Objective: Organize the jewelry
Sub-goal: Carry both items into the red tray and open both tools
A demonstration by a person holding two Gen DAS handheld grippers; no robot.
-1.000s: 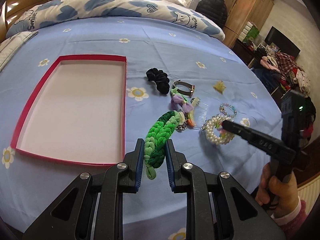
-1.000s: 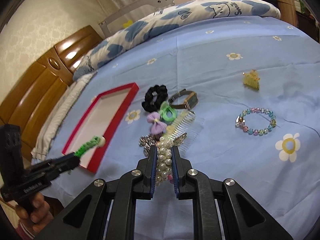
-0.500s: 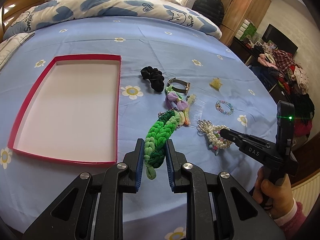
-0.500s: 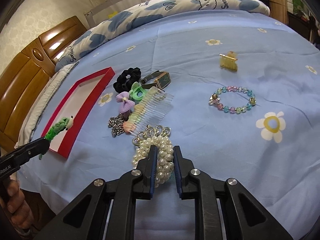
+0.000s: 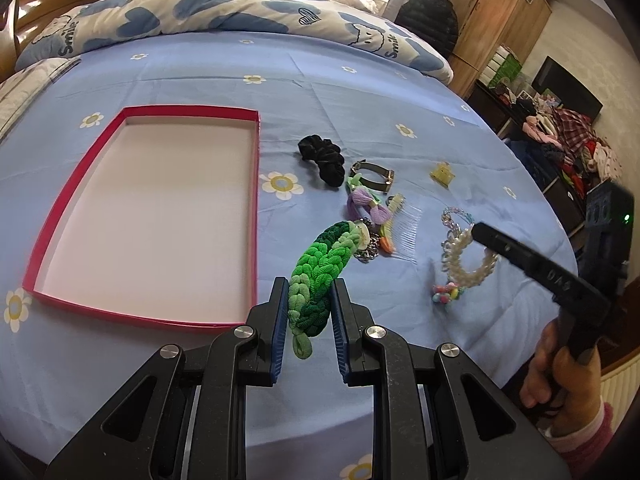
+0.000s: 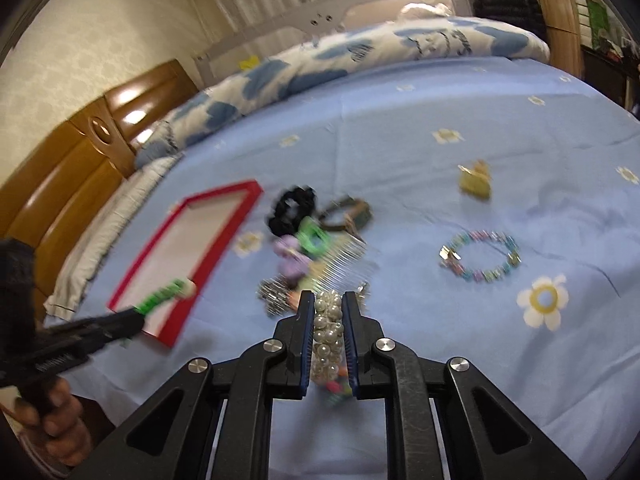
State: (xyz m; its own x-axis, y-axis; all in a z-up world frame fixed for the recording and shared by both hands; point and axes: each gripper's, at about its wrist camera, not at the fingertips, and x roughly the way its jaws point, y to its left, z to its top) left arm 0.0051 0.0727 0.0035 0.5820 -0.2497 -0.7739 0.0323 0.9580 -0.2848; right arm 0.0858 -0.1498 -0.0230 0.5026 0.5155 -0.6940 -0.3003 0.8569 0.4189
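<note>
Over blue bedding both claws tilt down — left claw (image 5: 308, 304) pinching green braid (image 5: 320, 264), right claw (image 6: 327, 332) pearls (image 6: 328, 320).

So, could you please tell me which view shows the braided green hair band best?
The left wrist view: the braided green hair band is sharp, close, clamped between its jaws. The right wrist view shows it small and blurred.

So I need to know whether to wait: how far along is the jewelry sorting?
Barely started. Done: nothing, the red tray holds no items. In hand: the left gripper clamps the green braided band, and the right gripper has the pearl bracelet between its jaws. Left on the bed: black scrunchie, watch, purple bow, clear comb, beaded bracelet, yellow clip.
</note>
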